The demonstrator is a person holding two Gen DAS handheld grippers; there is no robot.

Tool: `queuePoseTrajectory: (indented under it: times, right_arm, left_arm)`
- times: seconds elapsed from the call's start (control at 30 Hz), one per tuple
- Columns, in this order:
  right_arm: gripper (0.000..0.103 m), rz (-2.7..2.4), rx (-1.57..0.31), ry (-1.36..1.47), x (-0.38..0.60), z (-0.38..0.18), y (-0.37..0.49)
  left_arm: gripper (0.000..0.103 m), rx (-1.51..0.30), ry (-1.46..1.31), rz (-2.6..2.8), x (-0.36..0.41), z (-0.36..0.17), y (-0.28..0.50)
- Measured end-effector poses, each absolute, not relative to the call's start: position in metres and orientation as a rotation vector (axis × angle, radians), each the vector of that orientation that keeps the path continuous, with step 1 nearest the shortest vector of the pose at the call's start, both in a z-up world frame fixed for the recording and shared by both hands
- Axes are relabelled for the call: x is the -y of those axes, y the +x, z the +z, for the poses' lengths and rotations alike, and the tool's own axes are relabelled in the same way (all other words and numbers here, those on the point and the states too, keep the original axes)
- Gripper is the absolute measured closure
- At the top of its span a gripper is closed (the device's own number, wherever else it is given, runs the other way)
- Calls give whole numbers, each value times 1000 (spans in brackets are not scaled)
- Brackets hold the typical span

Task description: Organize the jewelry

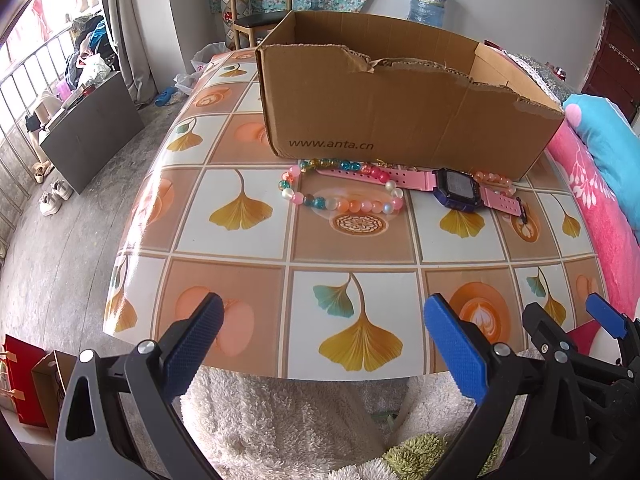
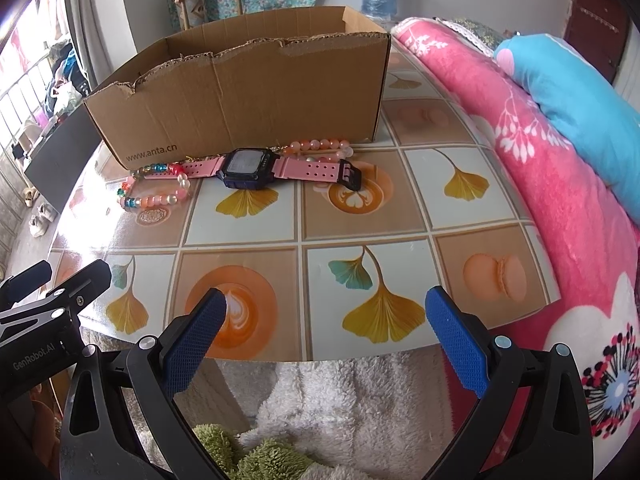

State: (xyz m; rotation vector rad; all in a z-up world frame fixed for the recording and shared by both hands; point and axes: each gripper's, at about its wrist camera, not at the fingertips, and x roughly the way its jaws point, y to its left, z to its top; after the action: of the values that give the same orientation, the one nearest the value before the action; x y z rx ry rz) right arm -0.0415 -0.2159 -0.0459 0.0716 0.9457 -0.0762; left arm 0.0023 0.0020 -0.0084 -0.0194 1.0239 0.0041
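1. Left tongs (image 1: 320, 332) and right tongs (image 2: 326, 322) hung open and empty over the near table (image 1: 240, 280) edge; each view caught the other tongs at its margin.
2. Only the right view showed the watch (image 2: 248, 168) buckle clearly.
3. The watch lay left-right against the cardboard box (image 1: 400, 120), its strap crossing the bead bracelet (image 1: 344, 200).

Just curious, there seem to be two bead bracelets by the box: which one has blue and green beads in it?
The multicoloured bead bracelet at the watch's plain strap end. The peach bead bracelet near the buckle end shows only peach-pink beads.
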Motion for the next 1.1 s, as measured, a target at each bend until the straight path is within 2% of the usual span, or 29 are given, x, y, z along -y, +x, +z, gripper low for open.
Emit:
queuePoseTrajectory:
  times: [1.1]
  right_arm:
    - [7, -81, -947, 61, 216, -46, -41]
  left_arm:
    - [4, -1022, -19, 5, -4, -9, 3]
